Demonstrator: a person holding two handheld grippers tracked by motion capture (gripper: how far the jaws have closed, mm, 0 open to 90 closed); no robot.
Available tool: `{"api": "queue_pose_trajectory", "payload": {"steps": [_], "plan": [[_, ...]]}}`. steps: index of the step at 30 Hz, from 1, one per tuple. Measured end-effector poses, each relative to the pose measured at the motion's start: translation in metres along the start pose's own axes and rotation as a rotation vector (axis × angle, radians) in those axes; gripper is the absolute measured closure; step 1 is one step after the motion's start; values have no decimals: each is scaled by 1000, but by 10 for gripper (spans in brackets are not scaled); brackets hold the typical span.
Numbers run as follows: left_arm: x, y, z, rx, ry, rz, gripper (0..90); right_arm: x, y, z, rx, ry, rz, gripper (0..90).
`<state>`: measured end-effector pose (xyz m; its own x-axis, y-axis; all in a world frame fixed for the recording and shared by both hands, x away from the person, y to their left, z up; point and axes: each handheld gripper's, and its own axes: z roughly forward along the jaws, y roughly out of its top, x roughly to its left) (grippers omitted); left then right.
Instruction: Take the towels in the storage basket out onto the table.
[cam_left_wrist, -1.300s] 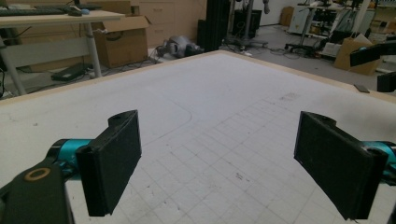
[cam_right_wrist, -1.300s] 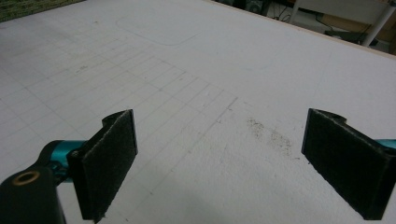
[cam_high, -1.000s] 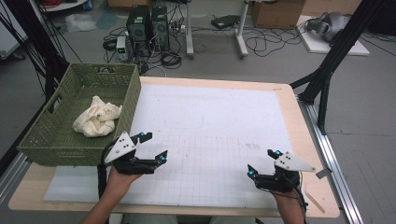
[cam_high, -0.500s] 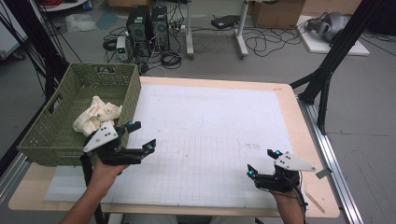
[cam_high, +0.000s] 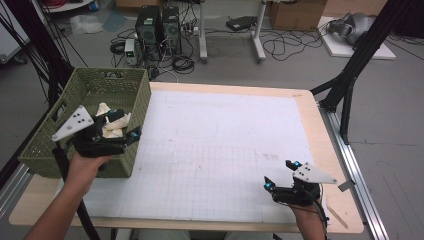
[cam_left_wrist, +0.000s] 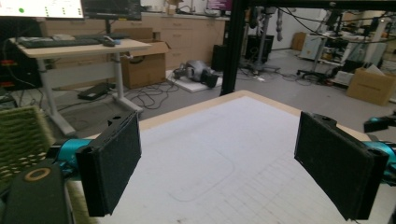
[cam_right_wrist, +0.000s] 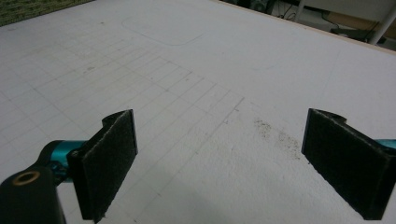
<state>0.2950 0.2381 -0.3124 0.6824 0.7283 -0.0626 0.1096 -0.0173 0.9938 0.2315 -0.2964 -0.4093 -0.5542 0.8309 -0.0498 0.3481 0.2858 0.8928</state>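
Left claw (cam_high: 121, 125) is over the near right corner of the green basket (cam_high: 65, 145), jaws wide apart and empty, just short of the cream cloth (cam_high: 111, 120) bunched inside; the basket sits at the desk's left edge. Looks like a pick of the cloth is in hand. To do it well: tip the claw down into the basket, clear the woven rim, drive both jaws into the thickest fold rather than a loose edge, close fully before lifting straight up so the cloth doesn't snag the wall. Right claw (cam_high: 280, 175) is parked low near the desk's near right corner, jaws also apart, nothing between them. Desk (cam_high: 330, 150) is light wood under a white gridded mat (cam_high: 225, 150) with a faint dirty smudge near the right claw. Room: lab floor with cables, PC towers, cardboard boxes, black frame struts.
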Motion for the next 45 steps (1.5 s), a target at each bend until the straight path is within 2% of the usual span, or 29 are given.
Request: {"api": "queue_pose_trajectory", "payload": {"steps": [2, 3, 4, 5, 8, 9, 12, 13, 16, 20, 21, 22, 24, 25, 26, 28, 29, 31, 32, 33, 34, 37, 38, 39, 40, 41, 42, 43, 45], "plan": [[10, 5, -2, -1, 15, -6, 150, 0, 0, 0, 0, 0, -1, 97], [22, 10, -4, 5, 29, -18, 151, 0, 0, 0, 2, 1, -2, 97], [22, 10, -4, 5, 29, -18, 152, 0, 0, 1, 4, 1, -1, 97], [34, 14, -5, 19, 51, -29, 152, 0, 0, 1, 5, 2, -2, 97], [52, 18, -5, 44, 75, -45, 153, 0, 0, 0, 4, 1, -1, 97], [52, 18, -5, 44, 75, -45, 153, 0, 0, 0, 4, 1, -1, 97], [75, 20, -4, 84, 121, -64, 153, 0, -1, 2, 9, 2, -3, 97], [75, 20, -4, 84, 121, -64, 154, 0, -1, 3, 10, 4, -6, 97], [91, 15, -2, 116, 153, -89, 158, 1, -1, 3, 15, 5, -4, 97], [115, 1, 2, 216, 202, -128, 175, 0, -1, 3, 15, 6, -7, 97], [115, 1, 2, 216, 202, -128, 177, 0, -1, 3, 14, 5, -9, 97], [123, -5, 4, 263, 234, -135, 176, 0, -1, 3, 19, 6, 0, 97], [130, -11, 6, 299, 254, -146, 176, 0, -2, 4, 20, 7, -4, 97], [130, -11, 6, 299, 254, -146, 176, -1, -2, 4, 21, 7, -6, 97], [137, -17, 8, 339, 283, -150, 176, 0, -2, 4, 21, 7, -3, 97], [144, -24, 10, 380, 314, -161, 176, -1, -2, 4, 21, 8, -5, 98], [144, -24, 10, 380, 314, -161, 176, -1, -2, 4, 21, 8, -5, 98], [151, -31, 12, 428, 337, -182, 176, -1, -2, 4, 26, 7, -1, 97], [158, -40, 13, 478, 343, -209, 176, -2, -3, 5, 28, 9, 0, 97], [158, -40, 13, 478, 343, -209, 176, -3, -3, 5, 30, 8, 1, 97], [163, -48, 14, 526, 368, -217, 177, -3, -3, 5, 29, 8, 1, 97], [168, -58, 16, 604, 411, -230, 182, -3, -3, 5, 31, 7, 5, 98], [168, -58, 16, 604, 411, -230, 187, -4, -4, 5, 31, 6, 6, 97], [168, -60, 18, 647, 411, -215, 196, -4, -5, 6, 39, 7, 9, 97], [168, -60, 18, 647, 411, -215, 220, -4, -5, 7, 43, 6, 6, 97], [169, -64, 19, 700, 420, -205, 228, -4, -6, 8, 46, 10, 7, 97], [169, -64, 19, 700, 420, -205, 226, -4, -6, 9, 50, 11, 6, 97], [171, -68, 20, 751, 440, -206, 225, -4, -6, 9, 49, 12, 5, 98], [172, -73, 22, 803, 454, -211, 225, -3, -6, 8, 50, 12, 1, 98]]}}
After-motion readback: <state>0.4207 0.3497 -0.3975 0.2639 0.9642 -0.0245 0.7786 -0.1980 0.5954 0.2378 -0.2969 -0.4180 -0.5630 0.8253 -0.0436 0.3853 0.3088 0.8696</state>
